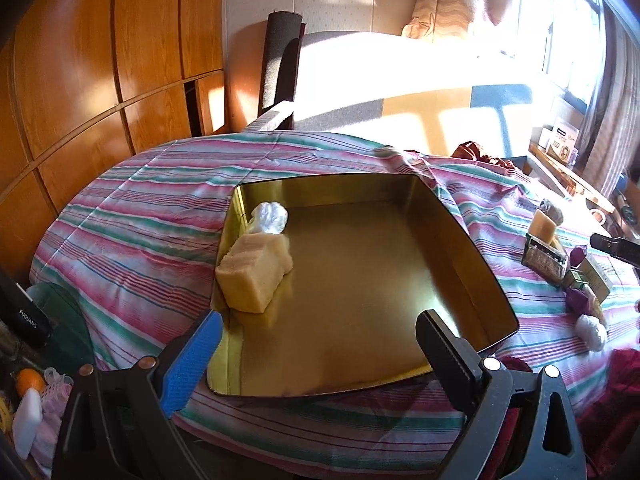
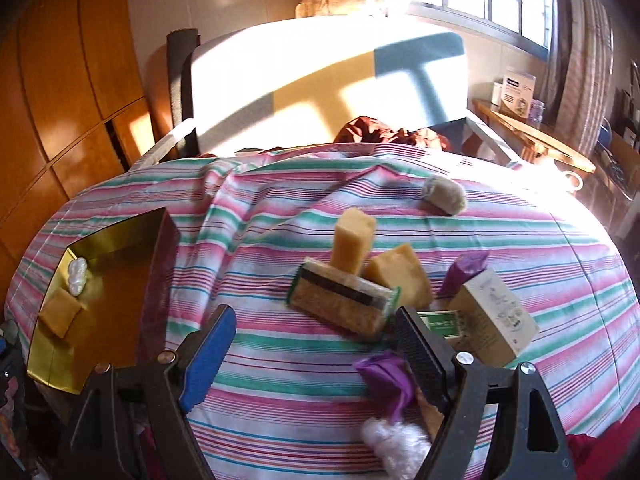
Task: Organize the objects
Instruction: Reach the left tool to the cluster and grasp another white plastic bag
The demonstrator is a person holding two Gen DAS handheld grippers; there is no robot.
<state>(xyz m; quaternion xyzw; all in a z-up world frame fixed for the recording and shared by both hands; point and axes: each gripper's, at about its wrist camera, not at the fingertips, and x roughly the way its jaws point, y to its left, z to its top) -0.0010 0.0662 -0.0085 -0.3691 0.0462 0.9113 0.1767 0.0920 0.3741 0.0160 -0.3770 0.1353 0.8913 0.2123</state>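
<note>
A gold tin tray (image 1: pixel 472 256) lies on the striped bedspread; it also shows at the left of the right wrist view (image 2: pixel 52 368). In it sit a yellow sponge block (image 1: pixel 254 274) and a white plastic wad (image 1: pixel 270 218). My left gripper (image 1: pixel 320 334) is open and empty over the tray's near edge. My right gripper (image 2: pixel 316 332) is open and empty above the bedspread. Just ahead of it lie a packaged scrub pad (image 2: pixel 340 304), two yellow sponge pieces (image 2: pixel 354 240) (image 2: pixel 400 274), a beige box (image 2: pixel 496 320), purple wrappers (image 2: pixel 384 376) and a white wad (image 2: pixel 396 440).
A grey fluffy ball (image 2: pixel 444 196) lies farther back on the bedspread (image 2: pixel 280 208). A wooden wardrobe (image 1: pixel 80 80) stands at the left. A chair (image 1: pixel 280 60) and a window (image 1: pixel 568 28) are behind. A cluttered shelf (image 1: pixel 28 400) is at the lower left.
</note>
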